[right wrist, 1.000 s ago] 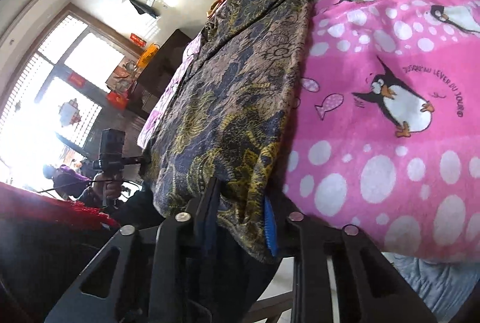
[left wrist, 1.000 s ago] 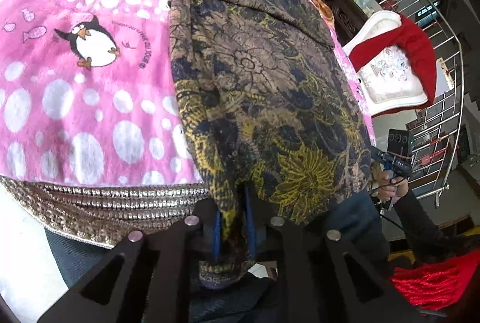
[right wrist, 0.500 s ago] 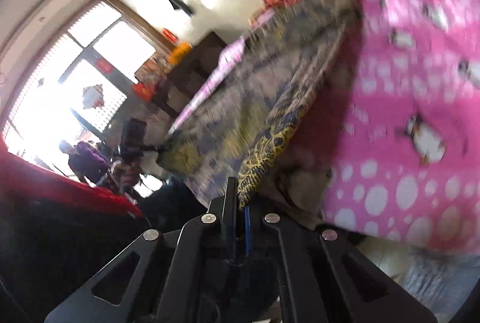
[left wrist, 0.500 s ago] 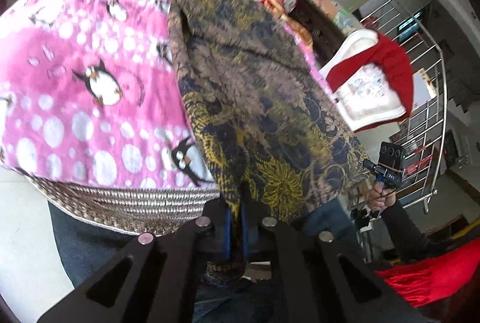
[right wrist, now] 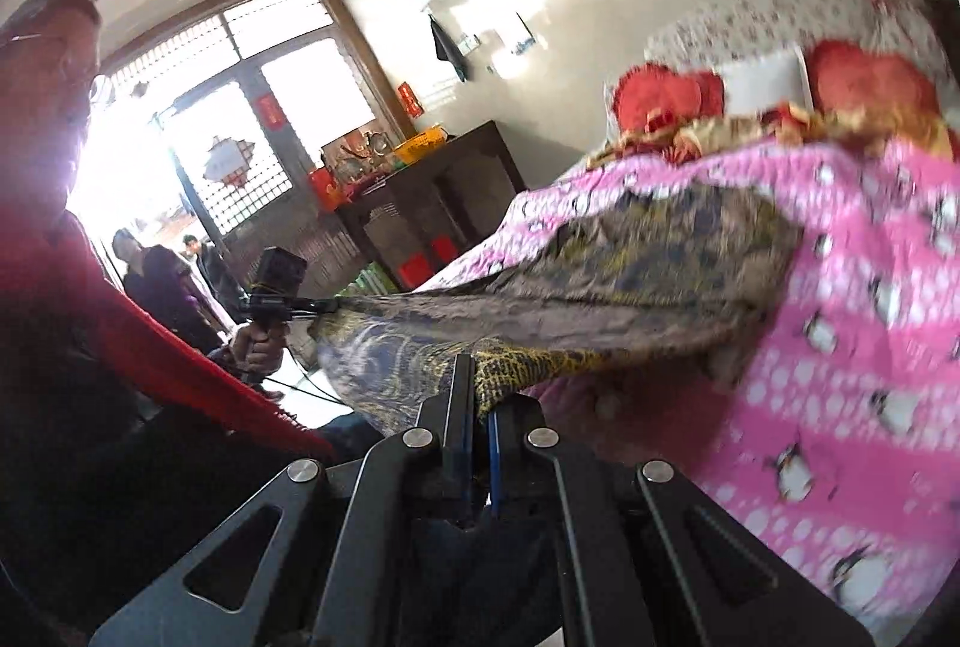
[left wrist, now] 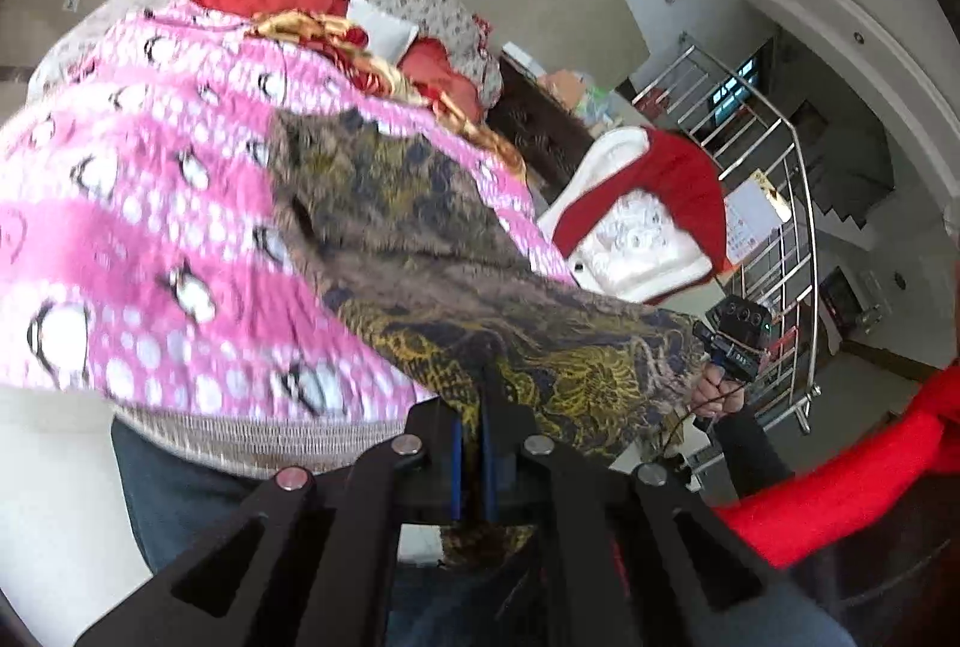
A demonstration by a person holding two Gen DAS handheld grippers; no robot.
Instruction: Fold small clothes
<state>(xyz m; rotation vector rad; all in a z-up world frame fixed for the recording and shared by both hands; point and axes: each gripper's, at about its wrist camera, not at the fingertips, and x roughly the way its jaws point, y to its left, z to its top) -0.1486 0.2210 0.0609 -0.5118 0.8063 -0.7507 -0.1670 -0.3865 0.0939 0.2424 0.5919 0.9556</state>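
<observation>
Left wrist: both my hand-held grippers, left [left wrist: 471, 443] and right [right wrist: 477, 431], clamp near hem of patterned garment [left wrist: 420, 239]; thin, limp cloth, sags betw. grips, hold corners taut.

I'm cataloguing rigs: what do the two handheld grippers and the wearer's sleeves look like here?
Both the left gripper and the right gripper are matte black angular frames with triangular cut-outs, silver round bolt heads and blue-lined fingers. Each carries a boxy black camera with thin cables. The sleeves are dark, and a red fringed scarf hangs nearby.

Left claw [left wrist: 471, 443], right claw [right wrist: 478, 425]: black angular arms, silver round screws, blue pads; person's red fringed sleeve [right wrist: 198, 377].
</observation>
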